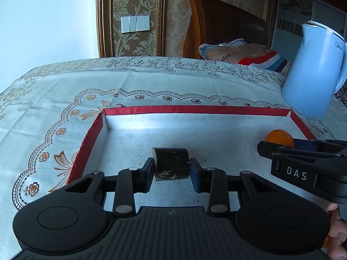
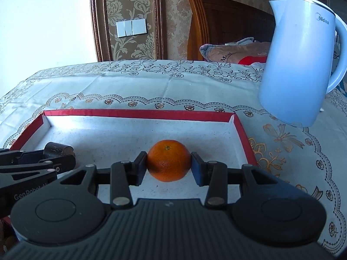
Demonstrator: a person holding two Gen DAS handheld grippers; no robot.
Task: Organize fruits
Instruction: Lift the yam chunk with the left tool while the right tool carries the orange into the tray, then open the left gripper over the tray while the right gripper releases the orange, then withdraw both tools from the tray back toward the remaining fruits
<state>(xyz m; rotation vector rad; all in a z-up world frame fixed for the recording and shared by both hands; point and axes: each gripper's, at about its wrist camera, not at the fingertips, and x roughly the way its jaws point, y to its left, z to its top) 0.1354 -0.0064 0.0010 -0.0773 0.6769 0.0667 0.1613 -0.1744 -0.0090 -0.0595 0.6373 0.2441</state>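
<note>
Orange pinched between right fingers, over the red-rimmed tray

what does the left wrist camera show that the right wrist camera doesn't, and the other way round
Only the left wrist view shows the left gripper with its jaws closed on the dark cylindrical piece, head-on. Only the right wrist view shows the right gripper with its jaws closed on the orange, plus the kettle's handle. Both show the red-edged box, the blue kettle and the tablecloth.
</note>
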